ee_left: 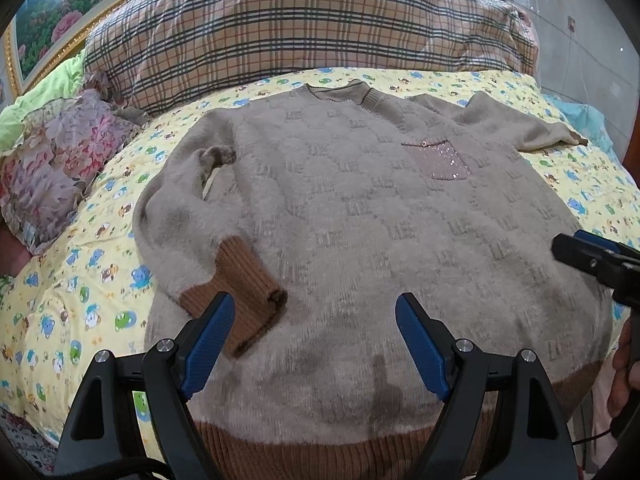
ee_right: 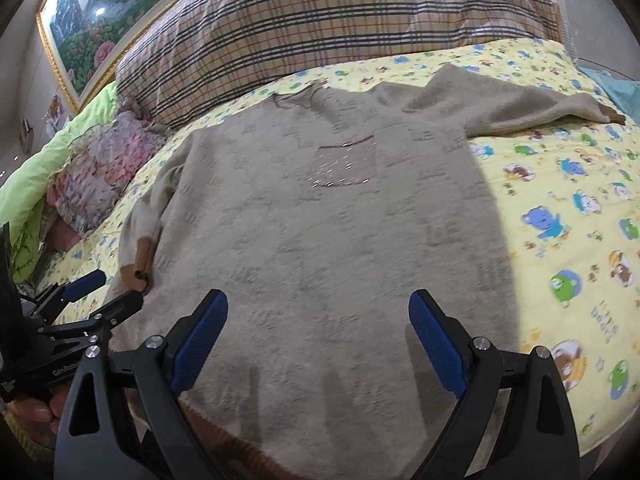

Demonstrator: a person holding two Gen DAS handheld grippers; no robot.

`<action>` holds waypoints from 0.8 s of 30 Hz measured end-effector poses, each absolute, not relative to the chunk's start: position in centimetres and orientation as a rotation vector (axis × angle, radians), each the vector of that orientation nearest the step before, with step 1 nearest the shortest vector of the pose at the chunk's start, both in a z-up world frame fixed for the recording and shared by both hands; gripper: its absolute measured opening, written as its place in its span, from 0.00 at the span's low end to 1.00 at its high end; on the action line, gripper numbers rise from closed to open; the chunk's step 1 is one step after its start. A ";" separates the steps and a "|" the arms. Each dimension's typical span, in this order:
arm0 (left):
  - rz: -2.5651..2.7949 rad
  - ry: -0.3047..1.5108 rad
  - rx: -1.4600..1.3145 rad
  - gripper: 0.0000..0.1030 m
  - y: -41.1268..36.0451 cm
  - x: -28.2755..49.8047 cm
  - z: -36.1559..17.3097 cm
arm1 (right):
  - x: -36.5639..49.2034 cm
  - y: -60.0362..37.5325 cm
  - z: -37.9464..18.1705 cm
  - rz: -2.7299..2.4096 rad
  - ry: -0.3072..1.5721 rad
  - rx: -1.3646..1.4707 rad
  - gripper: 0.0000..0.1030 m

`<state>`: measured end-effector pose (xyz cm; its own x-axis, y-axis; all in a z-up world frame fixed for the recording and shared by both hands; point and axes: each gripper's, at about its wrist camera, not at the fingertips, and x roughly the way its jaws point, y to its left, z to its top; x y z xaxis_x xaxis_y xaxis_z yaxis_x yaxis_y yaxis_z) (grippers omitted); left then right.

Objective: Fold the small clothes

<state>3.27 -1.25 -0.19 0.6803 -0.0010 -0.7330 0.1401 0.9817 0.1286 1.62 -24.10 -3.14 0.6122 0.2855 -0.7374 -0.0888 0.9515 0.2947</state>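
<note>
A beige fuzzy sweater [ee_left: 360, 220] with a sparkly chest pocket [ee_left: 440, 160] lies flat, front up, on the bed; it also shows in the right wrist view [ee_right: 320, 240]. Its left sleeve is folded in, with the brown cuff [ee_left: 244, 280] resting on the body. The other sleeve [ee_right: 520, 108] stretches out to the right. My left gripper [ee_left: 316, 340] is open and empty above the hem, near the cuff. My right gripper [ee_right: 318, 336] is open and empty above the lower body of the sweater. Each gripper shows at the edge of the other's view.
The bed has a yellow cartoon-print sheet [ee_right: 560, 220]. A plaid pillow [ee_left: 300, 20] lies behind the sweater, a floral pillow [ee_left: 60, 160] and green blanket [ee_right: 32, 184] at the left. A framed picture [ee_right: 100, 12] hangs on the wall.
</note>
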 end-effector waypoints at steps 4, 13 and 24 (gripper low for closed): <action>-0.081 0.802 0.182 0.81 -1.4 4.7 0.5 | 2.9 -27.0 -2.9 0.167 0.877 0.261 0.89; -0.077 0.775 0.175 0.81 -1.9 10.1 2.2 | 7.4 -35.6 -1.7 0.017 0.847 0.299 0.90; -0.071 0.812 0.127 0.81 -2.3 18.4 2.6 | 13.8 -47.2 -1.5 -0.149 0.841 0.368 0.90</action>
